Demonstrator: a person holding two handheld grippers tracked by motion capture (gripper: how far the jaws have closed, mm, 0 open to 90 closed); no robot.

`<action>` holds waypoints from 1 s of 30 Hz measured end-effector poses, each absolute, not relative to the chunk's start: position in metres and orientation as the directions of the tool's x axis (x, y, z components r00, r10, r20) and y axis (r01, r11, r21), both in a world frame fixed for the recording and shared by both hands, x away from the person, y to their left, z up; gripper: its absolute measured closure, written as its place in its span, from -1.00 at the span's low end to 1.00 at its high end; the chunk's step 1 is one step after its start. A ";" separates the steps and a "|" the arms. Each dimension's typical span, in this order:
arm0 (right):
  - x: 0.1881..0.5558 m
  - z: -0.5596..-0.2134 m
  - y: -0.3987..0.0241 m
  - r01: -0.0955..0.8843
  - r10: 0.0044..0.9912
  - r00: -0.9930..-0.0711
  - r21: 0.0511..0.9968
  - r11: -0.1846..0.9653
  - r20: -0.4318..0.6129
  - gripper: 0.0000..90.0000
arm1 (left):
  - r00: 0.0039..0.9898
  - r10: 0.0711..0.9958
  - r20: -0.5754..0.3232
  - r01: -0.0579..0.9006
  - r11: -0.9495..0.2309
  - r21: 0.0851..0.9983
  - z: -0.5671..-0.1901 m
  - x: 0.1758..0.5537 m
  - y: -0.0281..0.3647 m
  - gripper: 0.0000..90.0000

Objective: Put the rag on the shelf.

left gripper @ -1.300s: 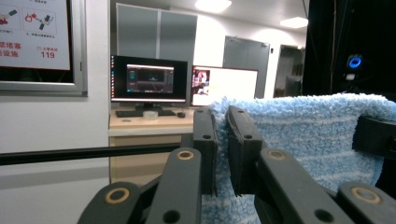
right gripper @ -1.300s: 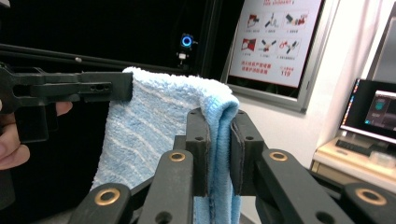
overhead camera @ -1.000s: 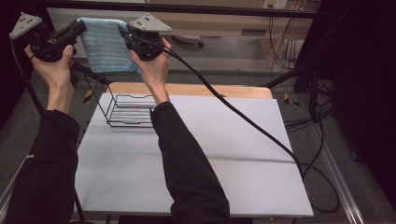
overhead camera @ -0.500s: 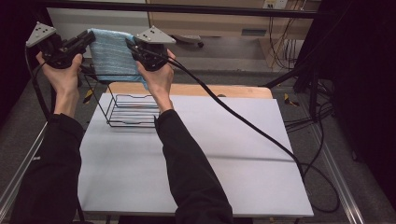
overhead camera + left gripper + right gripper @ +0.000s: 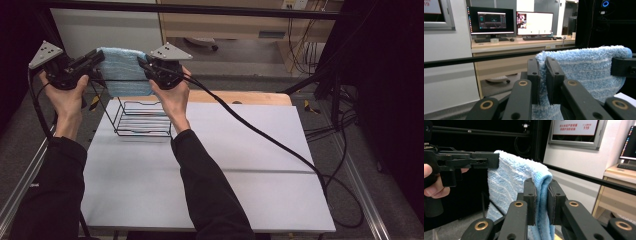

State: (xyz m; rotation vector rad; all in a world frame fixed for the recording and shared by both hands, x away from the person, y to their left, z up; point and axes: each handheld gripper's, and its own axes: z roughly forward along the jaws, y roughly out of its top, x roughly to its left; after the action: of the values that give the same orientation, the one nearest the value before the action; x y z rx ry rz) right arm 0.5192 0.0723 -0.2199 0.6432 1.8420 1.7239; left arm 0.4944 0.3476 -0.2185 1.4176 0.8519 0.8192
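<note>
Both grippers, left and right, clamping the blue towel, have sunk toward the wire rack; next, drape it over.

The towel hangs between the left gripper and right gripper, above the wire rack, which stands on the table's far left part.

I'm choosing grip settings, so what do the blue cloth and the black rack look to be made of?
The blue cloth looks like soft terry or microfibre: fuzzy looped pile, paler stripes, draping limply between the tools. The black rack seems to be thin metal wire with a dark coating, judging by its slim, rigid, see-through frame.
</note>
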 end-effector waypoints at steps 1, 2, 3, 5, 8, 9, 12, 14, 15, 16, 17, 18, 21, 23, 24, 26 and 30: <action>0.519 -0.221 0.073 -0.010 0.663 -0.746 0.997 0.074 -0.057 0.77 | 0.479 0.878 -0.011 0.029 -0.004 1.000 -0.220 0.493 0.349 0.83; 0.518 -0.222 0.074 -0.004 0.663 -0.747 0.997 0.079 -0.056 0.77 | 0.481 0.877 -0.011 0.032 -0.005 0.999 -0.222 0.492 0.350 0.83; 0.518 -0.223 0.074 -0.004 0.664 -0.746 0.996 0.084 -0.059 0.77 | 0.480 0.877 -0.010 0.035 -0.008 0.999 -0.223 0.491 0.350 0.83; 0.517 -0.225 0.076 -0.004 0.660 -0.749 0.996 0.092 -0.064 0.77 | 0.483 0.876 -0.009 0.036 -0.010 0.999 -0.226 0.489 0.352 0.83; 0.516 -0.226 0.076 -0.005 0.653 -0.754 0.995 0.097 -0.068 0.77 | 0.490 0.871 -0.025 0.045 0.004 0.999 -0.230 0.486 0.355 0.83; 0.516 -0.226 0.077 -0.001 0.651 -0.756 0.995 0.100 -0.066 0.77 | 0.493 0.870 -0.028 0.041 0.009 0.999 -0.230 0.485 0.356 0.83; 0.513 -0.226 0.076 -0.006 0.644 -0.761 0.994 0.110 -0.076 0.77 | 0.502 0.865 -0.026 0.039 0.008 0.999 -0.232 0.482 0.357 0.83; 0.511 -0.226 0.077 -0.006 0.637 -0.767 0.993 0.117 -0.080 0.76 | 0.504 0.863 -0.031 0.050 0.007 0.999 -0.232 0.480 0.359 0.82; 0.511 -0.227 0.077 -0.004 0.631 -0.772 0.993 0.121 -0.080 0.76 | 0.507 0.861 -0.036 0.058 0.007 0.998 -0.233 0.479 0.360 0.82; 0.510 -0.228 0.077 0.001 0.626 -0.776 0.992 0.126 -0.079 0.76 | 0.510 0.859 -0.034 0.065 0.001 0.998 -0.233 0.478 0.360 0.82; 0.509 -0.228 0.077 0.003 0.625 -0.776 0.991 0.133 -0.081 0.76 | 0.517 0.855 -0.035 0.069 -0.001 0.998 -0.233 0.477 0.361 0.82; 0.508 -0.229 0.078 0.008 0.624 -0.777 0.990 0.141 -0.083 0.76 | 0.523 0.852 -0.035 0.076 -0.006 0.997 -0.233 0.476 0.361 0.81; 0.506 -0.229 0.077 0.025 0.612 -0.787 0.987 0.162 -0.080 0.75 | 0.533 0.845 -0.027 0.093 -0.027 0.995 -0.233 0.471 0.362 0.81; 0.504 -0.230 0.078 0.032 0.603 -0.794 0.984 0.174 -0.081 0.75 | 0.537 0.843 -0.032 0.108 -0.031 0.994 -0.234 0.468 0.363 0.80; 0.504 -0.230 0.078 0.034 0.597 -0.798 0.983 0.181 -0.082 0.75 | 0.539 0.841 -0.041 0.119 -0.028 0.992 -0.235 0.467 0.363 0.79; 0.504 -0.230 0.077 0.044 0.590 -0.803 0.980 0.194 -0.080 0.75 | 0.542 0.839 -0.040 0.132 -0.038 0.991 -0.237 0.464 0.363 0.78; 0.504 -0.229 0.076 0.048 0.573 -0.815 0.974 0.222 -0.090 0.75 | 0.540 0.840 -0.056 0.160 -0.037 0.986 -0.237 0.461 0.364 0.74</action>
State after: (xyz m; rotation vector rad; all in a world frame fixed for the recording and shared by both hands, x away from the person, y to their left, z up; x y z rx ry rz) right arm 0.5041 0.0761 -0.2294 0.5719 2.0689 1.6249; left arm 0.4614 0.3639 -0.2374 1.5369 0.8882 0.6844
